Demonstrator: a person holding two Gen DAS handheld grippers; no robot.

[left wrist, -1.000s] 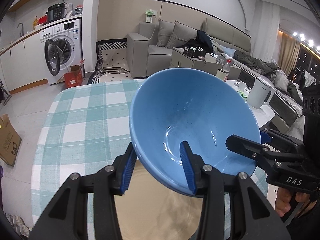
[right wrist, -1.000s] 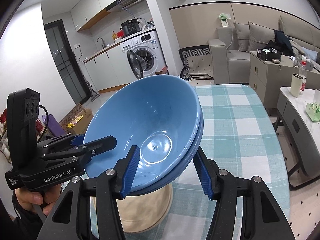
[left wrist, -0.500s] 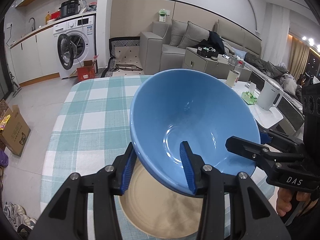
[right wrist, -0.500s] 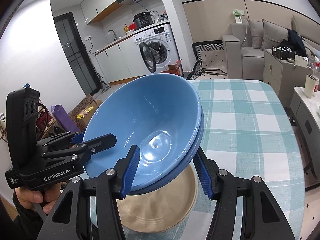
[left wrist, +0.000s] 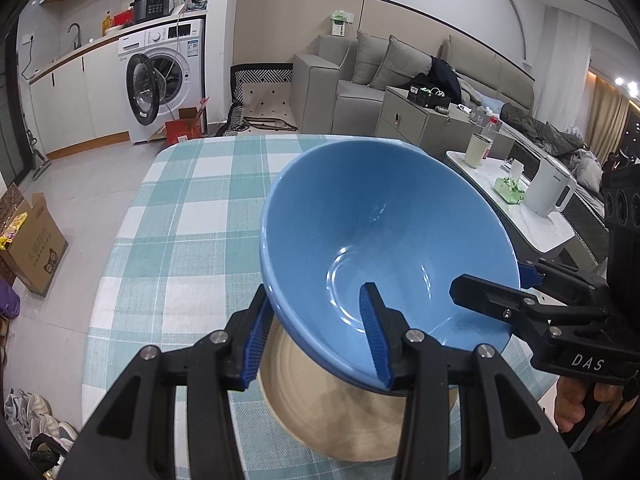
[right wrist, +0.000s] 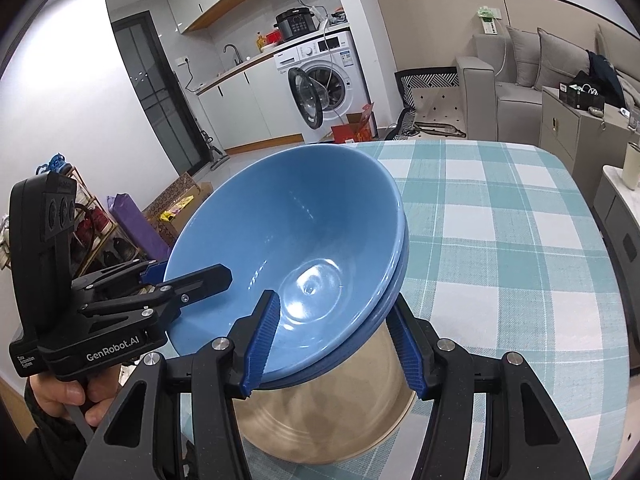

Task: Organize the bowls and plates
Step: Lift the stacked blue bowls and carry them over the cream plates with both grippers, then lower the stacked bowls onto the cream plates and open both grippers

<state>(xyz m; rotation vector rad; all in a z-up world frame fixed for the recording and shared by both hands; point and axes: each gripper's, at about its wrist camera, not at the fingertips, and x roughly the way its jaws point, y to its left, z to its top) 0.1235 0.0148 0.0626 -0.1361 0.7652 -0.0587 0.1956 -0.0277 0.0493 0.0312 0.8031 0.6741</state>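
Two nested blue bowls point(left wrist: 380, 220) point(right wrist: 288, 224) hang tilted just above a beige plate point(left wrist: 340, 428) point(right wrist: 320, 420) that lies on the checked tablecloth point(left wrist: 192, 240) point(right wrist: 500, 240). My left gripper point(left wrist: 316, 336) is shut on the near wall of the bowls, one pad inside and one outside; the right wrist view shows it point(right wrist: 184, 272) on the left rim. My right gripper point(right wrist: 334, 344) is shut on the opposite side of the stack, across both rims; the left wrist view has it point(left wrist: 496, 282) at the right. A person's hand holds each handle.
A low side table to the right carries a white kettle point(left wrist: 550, 190), a cup point(left wrist: 478, 150) and a tissue pack. Cardboard boxes point(left wrist: 34, 240) and shoes lie on the floor to the left. A washing machine point(right wrist: 328, 80) and a grey sofa point(left wrist: 360, 80) stand beyond the table.
Both grippers have carried the bowls lower and across the table. The beige plate now shows more fully under them. The grips are unchanged.
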